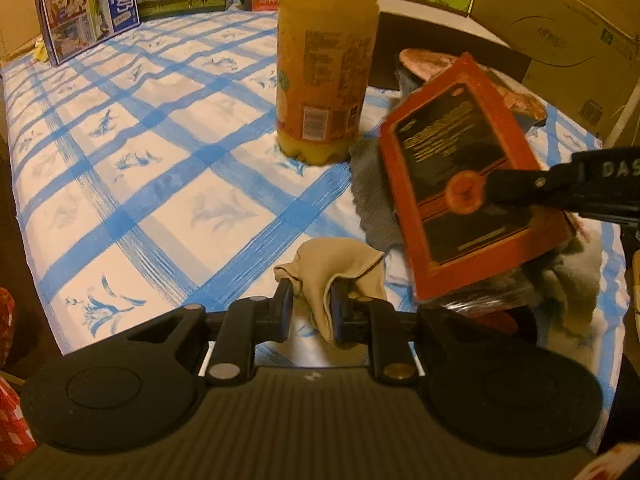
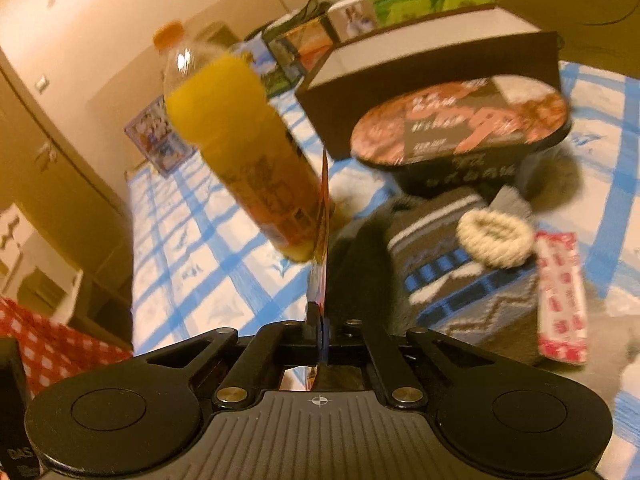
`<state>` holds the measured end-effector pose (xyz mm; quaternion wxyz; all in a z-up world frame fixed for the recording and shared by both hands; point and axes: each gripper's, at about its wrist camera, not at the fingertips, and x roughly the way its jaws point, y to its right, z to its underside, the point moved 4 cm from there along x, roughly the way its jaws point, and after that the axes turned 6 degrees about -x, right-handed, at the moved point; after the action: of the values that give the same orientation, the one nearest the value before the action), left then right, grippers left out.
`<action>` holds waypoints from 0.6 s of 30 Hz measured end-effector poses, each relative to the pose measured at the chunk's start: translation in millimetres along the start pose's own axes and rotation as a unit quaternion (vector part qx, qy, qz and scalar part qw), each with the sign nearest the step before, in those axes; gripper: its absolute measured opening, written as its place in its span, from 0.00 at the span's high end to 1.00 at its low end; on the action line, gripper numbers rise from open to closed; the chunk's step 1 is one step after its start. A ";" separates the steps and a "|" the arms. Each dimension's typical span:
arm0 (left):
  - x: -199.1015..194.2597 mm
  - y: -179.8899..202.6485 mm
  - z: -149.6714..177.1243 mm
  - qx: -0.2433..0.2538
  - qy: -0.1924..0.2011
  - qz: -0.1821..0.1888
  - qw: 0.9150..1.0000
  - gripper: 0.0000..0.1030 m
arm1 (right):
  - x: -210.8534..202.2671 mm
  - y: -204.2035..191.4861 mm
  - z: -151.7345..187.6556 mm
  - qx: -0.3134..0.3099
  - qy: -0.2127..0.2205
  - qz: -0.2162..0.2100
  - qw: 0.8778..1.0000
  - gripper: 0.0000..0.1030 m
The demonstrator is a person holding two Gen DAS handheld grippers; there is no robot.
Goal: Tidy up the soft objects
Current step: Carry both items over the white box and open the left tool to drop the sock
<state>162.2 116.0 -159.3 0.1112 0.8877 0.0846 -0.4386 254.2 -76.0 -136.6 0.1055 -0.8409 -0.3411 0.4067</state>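
Observation:
My left gripper [image 1: 311, 304] is shut on a beige cloth [image 1: 338, 266] at the near edge of the blue-checked tablecloth [image 1: 160, 168]. My right gripper [image 2: 322, 330] is shut on a flat red and black packet [image 1: 468, 176], seen edge-on in the right wrist view [image 2: 322, 240], and holds it tilted above a grey fluffy cloth [image 1: 370, 188]. A patterned grey and blue knit piece [image 2: 460, 272] lies under a cream braided ring [image 2: 496, 236].
A tall orange juice bottle [image 1: 328, 60] stands mid-table, next to the packet. An instant noodle bowl [image 2: 464, 128] sits on the cloths. A red and white sachet [image 2: 560, 296] lies at the right. Milk cartons [image 1: 92, 12] and cardboard boxes [image 1: 560, 28] line the back.

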 end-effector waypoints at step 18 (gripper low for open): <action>-34.3 98.2 -100.0 0.061 0.089 0.047 0.993 0.83 | -101.8 57.5 -79.0 0.053 0.106 -0.004 0.993 0.99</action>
<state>241.9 47.1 -60.7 0.0690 0.9314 0.0252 -0.3566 297.5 -178.1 -49.4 0.1873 -0.8713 -0.3090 0.3320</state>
